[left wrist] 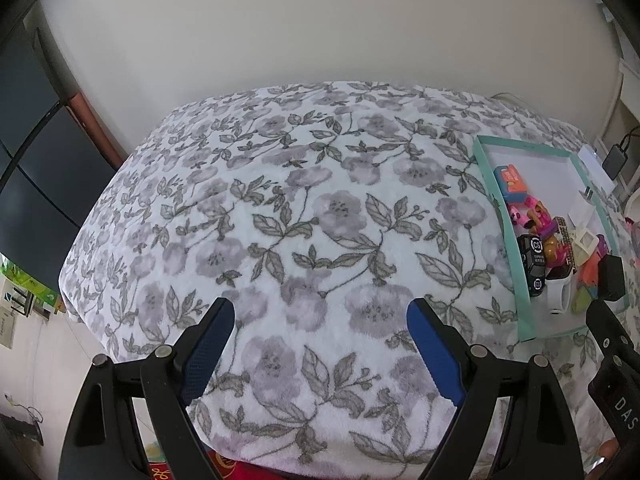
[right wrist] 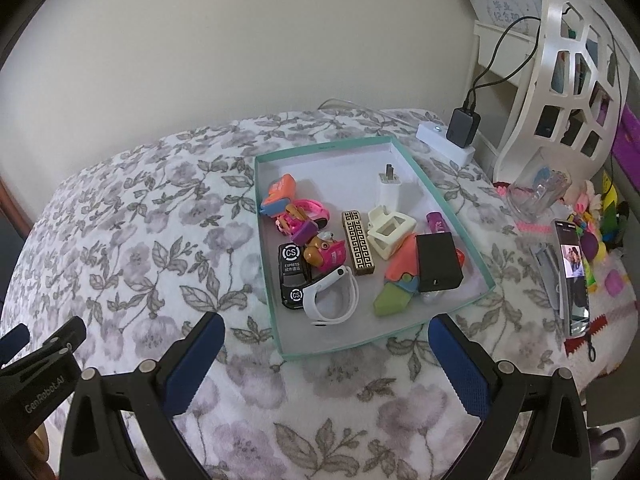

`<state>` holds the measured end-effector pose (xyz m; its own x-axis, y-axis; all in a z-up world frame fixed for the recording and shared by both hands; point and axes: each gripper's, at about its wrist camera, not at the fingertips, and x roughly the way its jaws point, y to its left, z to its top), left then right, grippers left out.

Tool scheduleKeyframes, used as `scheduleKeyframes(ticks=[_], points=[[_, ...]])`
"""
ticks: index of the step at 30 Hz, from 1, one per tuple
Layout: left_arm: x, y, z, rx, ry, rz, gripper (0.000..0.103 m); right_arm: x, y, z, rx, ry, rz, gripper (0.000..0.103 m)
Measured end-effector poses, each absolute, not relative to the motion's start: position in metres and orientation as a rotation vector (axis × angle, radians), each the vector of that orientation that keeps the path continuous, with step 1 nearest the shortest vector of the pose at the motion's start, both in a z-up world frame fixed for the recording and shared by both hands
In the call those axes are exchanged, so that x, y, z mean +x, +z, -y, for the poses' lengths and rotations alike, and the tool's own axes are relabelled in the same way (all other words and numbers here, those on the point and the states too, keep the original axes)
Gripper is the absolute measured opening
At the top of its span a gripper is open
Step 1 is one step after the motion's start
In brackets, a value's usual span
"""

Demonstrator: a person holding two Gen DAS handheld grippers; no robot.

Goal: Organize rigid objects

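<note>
The tray (right wrist: 452, 216) sat on the flowered blanket (right wrist: 140, 220), toward its right side, packed w/ small items: black toy car (right wrist: 292, 276), white wristband (right wrist: 332, 296), patterned lighter (right wrist: 359, 244), black box (right wrist: 438, 262), white plug (right wrist: 390, 190). Everything looked already gathered, tho the far blanket edge was hard to read. Right gripper (right wrist: 326, 344) hovered just short of the tray, jaws spread, empty. Left gripper (left wrist: 320, 328) was spread too, over bare blanket. Best approach: pick one item from above, avoid nudging neighbours.

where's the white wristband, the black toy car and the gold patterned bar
white wristband (right wrist: 331, 295), right wrist view, on its loop
black toy car (right wrist: 291, 276), right wrist view, on its roof
gold patterned bar (right wrist: 359, 243), right wrist view, on its top face
</note>
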<state>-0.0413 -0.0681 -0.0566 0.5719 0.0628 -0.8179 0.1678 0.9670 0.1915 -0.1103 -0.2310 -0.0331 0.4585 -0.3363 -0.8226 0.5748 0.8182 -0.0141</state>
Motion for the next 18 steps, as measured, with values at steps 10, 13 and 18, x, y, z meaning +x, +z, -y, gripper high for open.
scheduleKeyframes(ticks=[10, 13, 18], points=[[-0.04, -0.0583, 0.0688, 0.27, -0.067, -0.969, 0.089, -0.1096, -0.0357, 0.2318, 0.283, -0.566, -0.946, 0.103], [-0.04, -0.0585, 0.0689, 0.27, -0.066, -0.969, 0.089, -0.1091, -0.0355, 0.2318, 0.281, -0.564, -0.947, 0.103], [-0.0404, -0.059, 0.0689, 0.269, -0.069, -0.971, 0.089, -0.1088, -0.0356, 0.2314, 0.282, -0.566, -0.946, 0.103]])
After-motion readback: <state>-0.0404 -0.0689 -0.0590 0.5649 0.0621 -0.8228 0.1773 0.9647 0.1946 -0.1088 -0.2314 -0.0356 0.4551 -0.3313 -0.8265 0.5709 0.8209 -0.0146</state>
